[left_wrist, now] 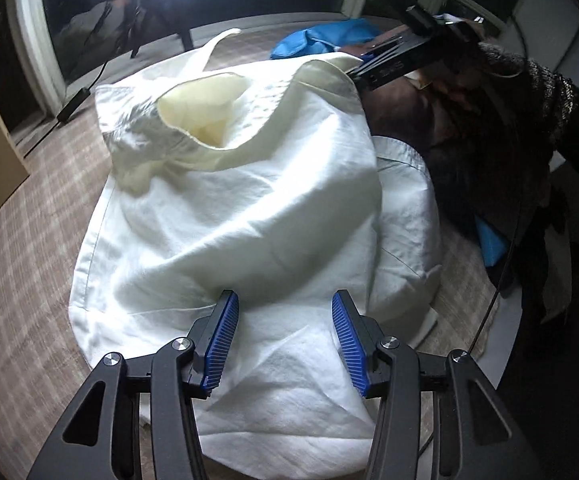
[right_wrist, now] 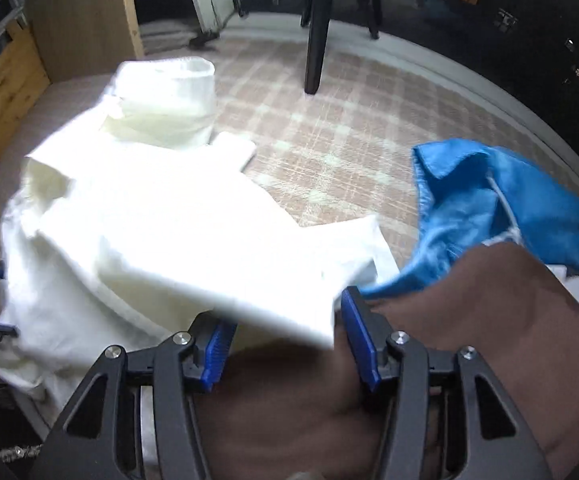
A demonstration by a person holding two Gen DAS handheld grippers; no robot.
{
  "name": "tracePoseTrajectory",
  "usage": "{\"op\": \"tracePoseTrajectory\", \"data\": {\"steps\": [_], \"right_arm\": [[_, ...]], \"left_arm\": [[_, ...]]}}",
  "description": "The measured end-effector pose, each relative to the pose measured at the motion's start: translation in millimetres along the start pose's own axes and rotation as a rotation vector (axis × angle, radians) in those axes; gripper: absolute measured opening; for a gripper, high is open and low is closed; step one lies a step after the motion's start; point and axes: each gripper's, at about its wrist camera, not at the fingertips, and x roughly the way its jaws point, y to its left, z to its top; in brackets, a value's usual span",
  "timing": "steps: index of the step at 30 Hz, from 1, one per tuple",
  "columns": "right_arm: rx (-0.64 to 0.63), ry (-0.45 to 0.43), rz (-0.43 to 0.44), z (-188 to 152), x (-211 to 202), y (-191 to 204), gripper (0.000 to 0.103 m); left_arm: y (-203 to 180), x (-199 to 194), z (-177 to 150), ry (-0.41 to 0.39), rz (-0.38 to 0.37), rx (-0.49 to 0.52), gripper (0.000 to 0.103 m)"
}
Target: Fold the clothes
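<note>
Plaid beige carpet [right_wrist: 329,148], wooden cabinet [right_wrist: 85,12], dark chair leg [right_wrist: 316,36], tripod [left_wrist: 173,8] against dark glass

Left claw [left_wrist: 284,304] tilted downward, jaws apart, right claw [right_wrist: 285,320] likewise

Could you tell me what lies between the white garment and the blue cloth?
Only bare checked surface separates the white garment and blue cloth, seen in the right wrist view.
</note>
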Motion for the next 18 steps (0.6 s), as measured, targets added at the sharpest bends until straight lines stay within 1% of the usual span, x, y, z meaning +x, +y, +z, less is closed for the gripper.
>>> {"op": "tracePoseTrajectory", "data": {"steps": [3, 4, 5, 6, 7, 9, 10, 12, 13, 14, 15, 16, 18], "right_arm": [[0.000, 0.007, 0.001, 11.0, 17.9, 1.5, 0.051], [0.010, 0.016, 0.018, 13.1, 20.1, 0.7, 0.042], [0.023, 0.027, 0.048, 14.2, 21.9, -0.3, 0.013], [0.036, 0.037, 0.078, 15.3, 23.7, -1.2, 0.001], [0.056, 0.029, 0.116, 16.2, 21.5, -2.9, 0.002], [0.113, -0.030, 0.214, 17.6, 7.8, -8.0, 0.002], [0.151, -0.067, 0.276, 19.3, -1.6, -10.2, 0.001], [0.245, -0.160, 0.432, 25.1, -26.6, -13.9, 0.001], [0.276, -0.203, 0.480, 28.5, -39.7, -13.5, 0.001], [0.285, -0.227, 0.473, 32.9, -51.9, -9.8, 0.001], [0.295, -0.233, 0.465, 35.8, -59.9, -6.8, 0.001], [0.312, -0.237, 0.481, 36.4, -65.2, -5.5, 0.001], [0.371, -0.247, 0.552, 33.2, -71.8, -6.7, 0.002]], "left_arm": [[0.8, 5.6, -3.1, 0.015, 0.019, -0.012, 0.047], [1.5, 7.3, -4.4, 0.017, 0.023, -0.018, 0.047], [2.6, 8.4, -6.0, 0.018, 0.025, -0.027, 0.047], [3.7, 8.1, -7.5, 0.012, 0.024, -0.037, 0.047], [4.8, 7.6, -9.0, 0.007, 0.022, -0.047, 0.047], [7.7, 5.5, -12.7, -0.007, 0.017, -0.065, 0.047], [9.6, 4.4, -14.7, -0.011, 0.015, -0.075, 0.047], [13.1, 1.7, -19.0, -0.012, 0.015, -0.085, 0.047], [14.7, 0.1, -21.1, -0.011, 0.017, -0.089, 0.047], [15.6, -2.0, -22.9, -0.013, 0.023, -0.091, 0.047], [16.4, -5.2, -24.7, -0.019, 0.024, -0.092, 0.047], [17.1, -8.7, -26.7, -0.027, 0.026, -0.093, 0.047], [18.7, -17.0, -31.3, -0.052, 0.031, -0.099, 0.047]]}}
